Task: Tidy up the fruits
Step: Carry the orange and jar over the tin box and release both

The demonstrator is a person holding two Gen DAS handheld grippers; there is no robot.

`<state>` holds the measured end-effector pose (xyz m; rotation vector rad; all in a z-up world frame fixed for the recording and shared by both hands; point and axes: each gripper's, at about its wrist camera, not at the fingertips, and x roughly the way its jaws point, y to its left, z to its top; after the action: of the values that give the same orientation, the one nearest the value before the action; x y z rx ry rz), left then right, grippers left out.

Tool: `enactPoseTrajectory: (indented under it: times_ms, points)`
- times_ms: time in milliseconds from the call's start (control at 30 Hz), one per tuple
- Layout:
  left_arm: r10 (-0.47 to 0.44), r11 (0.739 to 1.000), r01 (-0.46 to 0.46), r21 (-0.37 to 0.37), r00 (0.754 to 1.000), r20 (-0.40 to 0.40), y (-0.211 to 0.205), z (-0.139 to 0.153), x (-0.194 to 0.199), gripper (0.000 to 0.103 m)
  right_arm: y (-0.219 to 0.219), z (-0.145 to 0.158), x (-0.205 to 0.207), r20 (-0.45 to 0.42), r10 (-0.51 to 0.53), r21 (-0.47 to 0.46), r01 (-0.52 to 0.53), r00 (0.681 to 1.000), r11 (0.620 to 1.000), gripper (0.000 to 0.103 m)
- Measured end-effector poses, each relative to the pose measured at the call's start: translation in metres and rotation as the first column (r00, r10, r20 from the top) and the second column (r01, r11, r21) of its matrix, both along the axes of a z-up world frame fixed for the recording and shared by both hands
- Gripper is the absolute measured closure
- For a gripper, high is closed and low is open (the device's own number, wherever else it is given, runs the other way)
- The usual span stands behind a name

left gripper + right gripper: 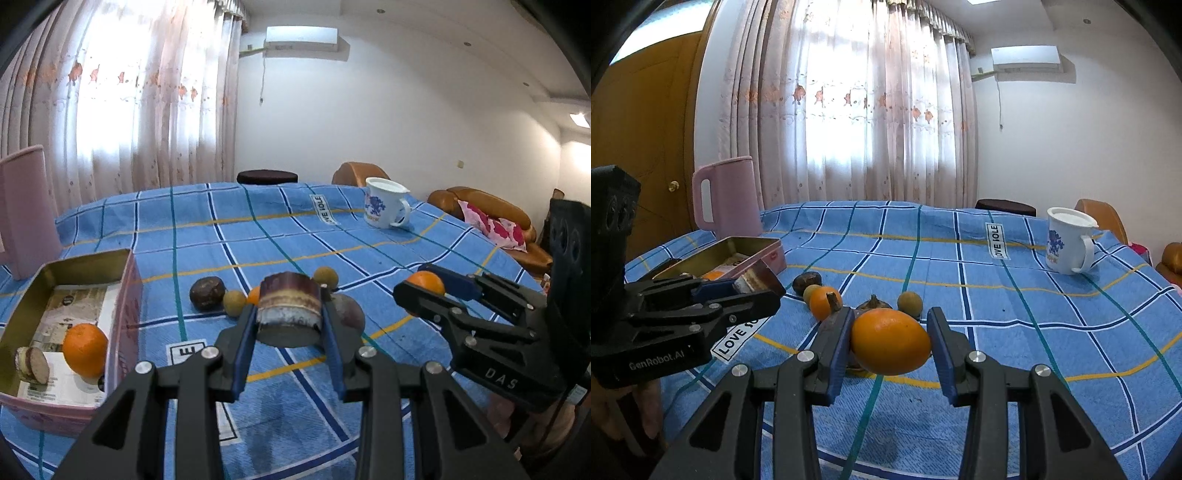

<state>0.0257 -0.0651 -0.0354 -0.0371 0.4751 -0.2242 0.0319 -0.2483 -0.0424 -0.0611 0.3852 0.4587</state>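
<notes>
My left gripper (289, 317) is shut on a short purple-skinned sugarcane piece (288, 301), held above the blue checked cloth. The same left gripper (753, 291) shows at the left of the right wrist view, beside the tin box (768, 245). My right gripper (891, 332) is shut on an orange (890, 341); this right gripper (423, 286) with the orange (424, 280) also appears in the left wrist view. The tin box (122, 295) holds an orange (85, 349) and a cane piece (31, 365). Loose on the cloth lie a dark passion fruit (207, 293), two small green fruits (234, 302), a small orange (824, 302) and a purple fruit (351, 314).
A pink jug (727, 195) stands behind the tin at the table's far left. A white mug (1067, 240) with blue print stands at the far right. Brown sofas (487, 210) and a dark stool (266, 176) lie beyond the table; curtains hang behind.
</notes>
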Motion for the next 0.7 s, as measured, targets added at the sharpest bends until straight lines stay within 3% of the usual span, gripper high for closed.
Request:
enactPoseTrajectory:
  times_ms: [467,700]
  points:
    - [0.039,0.999,-0.042,0.03,0.995,0.097,0.004,0.015,-0.018,0.067,-0.002,0.004,-0.009,0.061,0.012,0.014,-0.013,0.998,1.0,0.06]
    - [0.058,0.998,-0.062,0.026,0.992,0.111,0.014,0.025,-0.025,0.067,0.007,0.015,-0.007,0.052,0.037,0.01,-0.037,0.998,0.999,0.06]
